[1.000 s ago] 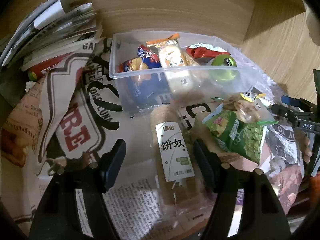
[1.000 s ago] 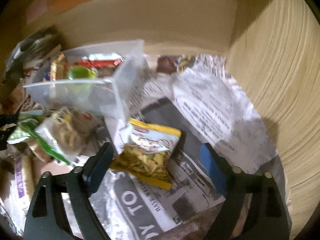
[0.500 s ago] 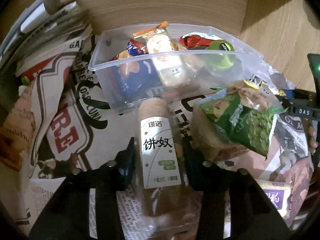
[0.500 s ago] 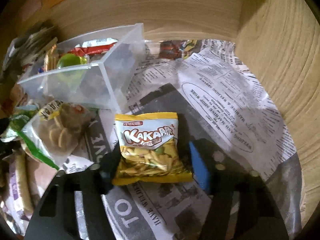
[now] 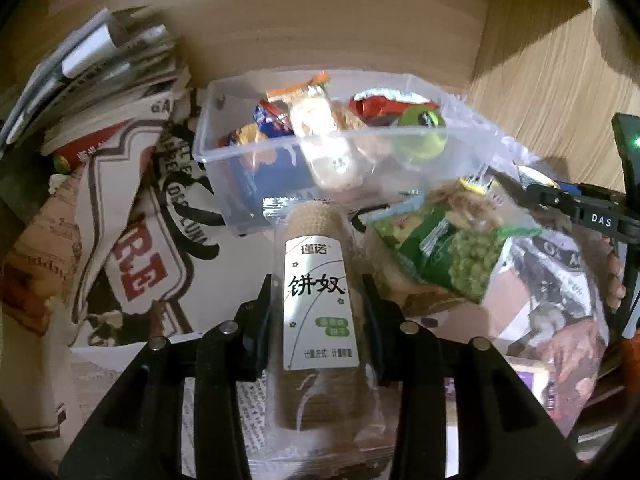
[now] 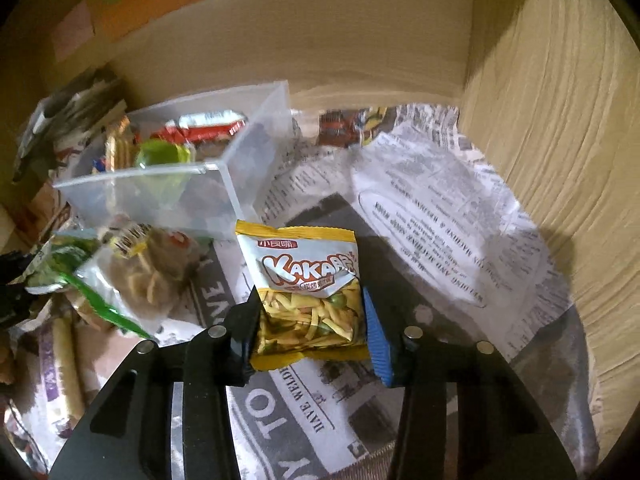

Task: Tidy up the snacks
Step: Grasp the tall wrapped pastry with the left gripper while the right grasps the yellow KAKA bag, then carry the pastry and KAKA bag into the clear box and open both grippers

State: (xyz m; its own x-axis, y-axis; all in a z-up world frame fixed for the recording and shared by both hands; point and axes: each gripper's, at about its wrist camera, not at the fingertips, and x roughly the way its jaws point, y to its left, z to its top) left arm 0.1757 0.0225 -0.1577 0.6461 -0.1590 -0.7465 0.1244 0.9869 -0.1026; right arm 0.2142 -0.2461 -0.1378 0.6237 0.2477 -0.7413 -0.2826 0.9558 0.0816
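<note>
A clear plastic bin [image 5: 280, 152] [image 6: 216, 196] holds several snack packs. My left gripper [image 5: 318, 300] is shut on a long cracker pack with a white label [image 5: 316, 292], held just in front of the bin's near wall. My right gripper [image 6: 310, 312] is shut on a yellow Kakaba chip bag [image 6: 308, 280], to the right of the bin and near the newspaper. A green pea snack bag [image 5: 452, 256] [image 6: 116, 276] lies between the two grippers. The right gripper also shows at the right edge of the left wrist view [image 5: 576, 208].
Crumpled newspaper [image 6: 440, 216] covers the surface. A pile of papers and magazines [image 5: 100, 80] stands at the back left. Wooden walls [image 6: 552, 120] close the back and right. More packs, one with a purple label [image 6: 60, 348], lie at the near side.
Both grippers closed from open: the left onto the cracker pack, the right onto the yellow chip bag. The left one has lifted its pack slightly toward the bin.
</note>
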